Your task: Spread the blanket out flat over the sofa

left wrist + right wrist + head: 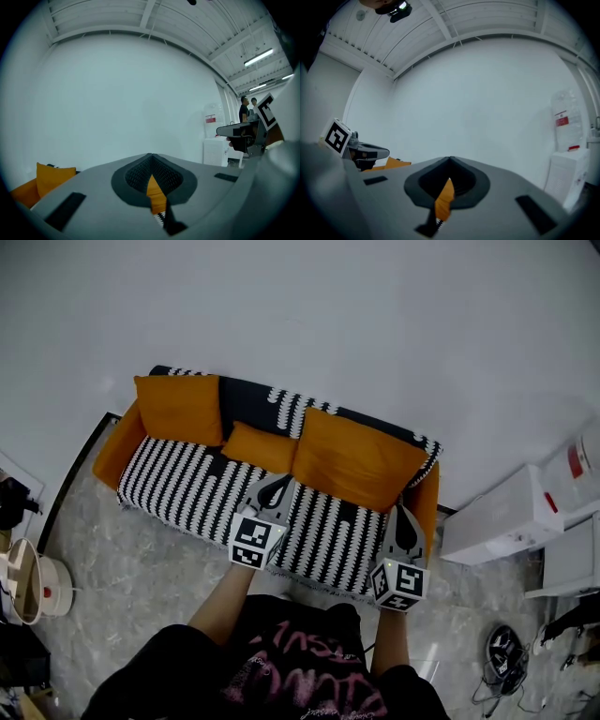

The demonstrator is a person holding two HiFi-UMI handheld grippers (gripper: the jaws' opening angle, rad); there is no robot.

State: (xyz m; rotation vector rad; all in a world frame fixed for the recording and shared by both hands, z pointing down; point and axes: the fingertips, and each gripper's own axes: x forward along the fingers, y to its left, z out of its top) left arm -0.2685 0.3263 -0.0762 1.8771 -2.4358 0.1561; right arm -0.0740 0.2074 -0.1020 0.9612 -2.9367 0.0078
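The blanket (187, 488), black with white zigzag stripes, lies over the seat of the orange sofa (114, 451) and runs up over its backrest. Its near edge hangs down the front towards the marbled floor (141, 587). Both sofa arms, at the left and right ends, show bare orange.

Three orange cushions lean against the backrest on top of the blanket: one at the left (178, 409), a smaller one in the middle (261, 446), and a big one at the right (356, 460).

The left gripper (278, 482) is held over the middle of the seat with its jaws clenched together and nothing between them (only a sliver of orange and stripe shows through the gap behind the tips). The right gripper (403, 514) is near the sofa's right arm, and its jaws are likewise closed and empty. Both point at the pale far wall (375, 324), well above the fabric. A white cabinet (502, 517) stands on the floor to the right of the sofa.
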